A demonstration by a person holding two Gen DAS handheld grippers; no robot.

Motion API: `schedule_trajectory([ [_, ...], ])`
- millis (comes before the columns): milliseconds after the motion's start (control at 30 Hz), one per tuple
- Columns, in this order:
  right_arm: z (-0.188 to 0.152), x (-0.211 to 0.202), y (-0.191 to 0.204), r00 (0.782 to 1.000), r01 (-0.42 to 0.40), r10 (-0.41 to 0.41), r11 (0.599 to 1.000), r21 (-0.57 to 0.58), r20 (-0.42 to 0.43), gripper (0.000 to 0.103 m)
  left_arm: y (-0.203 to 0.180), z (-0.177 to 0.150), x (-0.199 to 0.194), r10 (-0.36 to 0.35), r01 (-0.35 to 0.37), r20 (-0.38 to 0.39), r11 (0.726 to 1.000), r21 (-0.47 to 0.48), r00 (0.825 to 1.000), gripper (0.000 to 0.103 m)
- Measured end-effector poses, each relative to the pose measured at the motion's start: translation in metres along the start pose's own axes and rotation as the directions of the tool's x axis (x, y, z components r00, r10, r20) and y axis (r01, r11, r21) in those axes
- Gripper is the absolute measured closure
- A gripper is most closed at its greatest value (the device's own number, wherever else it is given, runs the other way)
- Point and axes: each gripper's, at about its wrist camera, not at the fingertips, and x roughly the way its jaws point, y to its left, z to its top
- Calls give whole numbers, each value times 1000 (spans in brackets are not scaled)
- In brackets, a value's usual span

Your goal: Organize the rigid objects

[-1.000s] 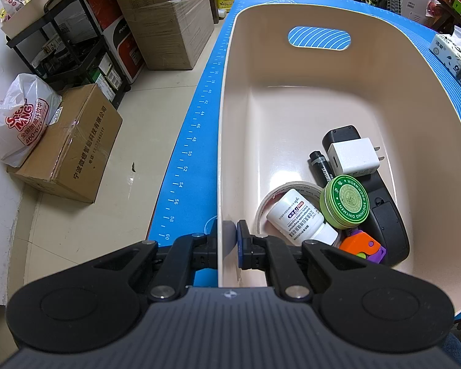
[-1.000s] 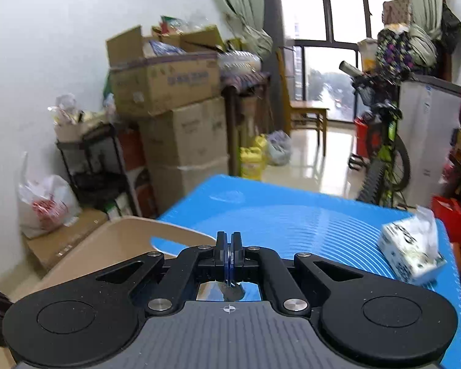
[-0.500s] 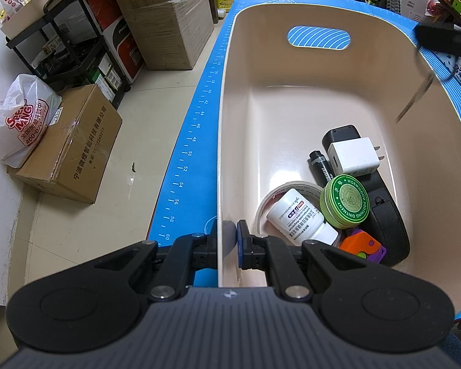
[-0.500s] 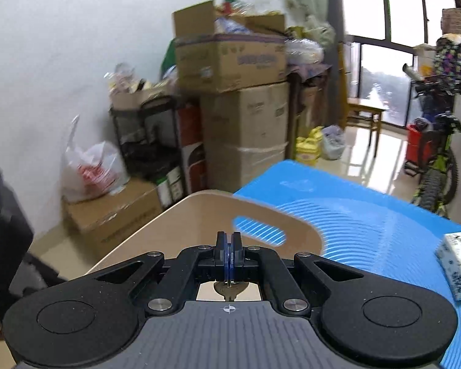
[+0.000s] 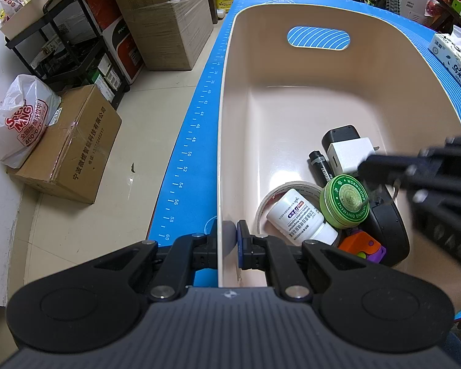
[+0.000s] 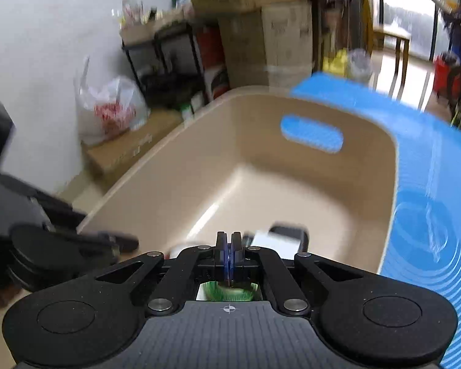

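A beige plastic bin [image 5: 230,141] stands on a blue mat [image 5: 193,141]. My left gripper [image 5: 227,240] is shut on the bin's near left wall. In the bin lie a white pill bottle [image 5: 298,218], a green ointment tin [image 5: 347,201], a white charger [image 5: 350,153], a black marker [image 5: 322,169], a tape roll [image 5: 270,203], an orange and purple toy [image 5: 365,247] and a black device [image 5: 387,230]. My right gripper [image 6: 229,255] is shut on a key that hangs over the green tin [image 6: 230,290]; the gripper shows blurred above the bin [image 5: 421,169].
A tissue pack [image 5: 455,58] lies on the mat right of the bin. Left of the table are cardboard boxes [image 5: 67,144], a white plastic bag [image 5: 18,120] and a black rack [image 5: 67,37] on the floor. The mat's left edge is close to the bin.
My right gripper has swung left and dipped down into the bin, over the green tin. My left gripper and the bin have stayed still.
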Motion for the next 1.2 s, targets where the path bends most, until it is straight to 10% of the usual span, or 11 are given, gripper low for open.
schedule_trajectory([
  [200,-8,2,4,1000,4,-4,1000,-2,-26,81,0,1,0,-1,1,1,1000,-4,1000,93],
  [267,-9,-4,2,1000,1,-1,1000,10,-11,54,0,2,0,-1,1,0,1000,-7,1000,93],
  [400,-10,-20,-2,999,10,-10,1000,15,34,39,0,2,-4,4,-3,11,1000,-13,1000,90],
  [533,-15,-42,-7,996,42,-44,999,23,74,28,1,1,-15,14,-13,51,1000,-26,999,48],
  [767,-24,-82,-15,987,97,-106,992,77,122,11,-5,-1,-37,-3,6,105,1000,-28,994,41],
  [1200,-71,-169,-21,956,192,-230,960,202,184,6,-32,-31,-97,-36,41,193,999,-26,981,28],
])
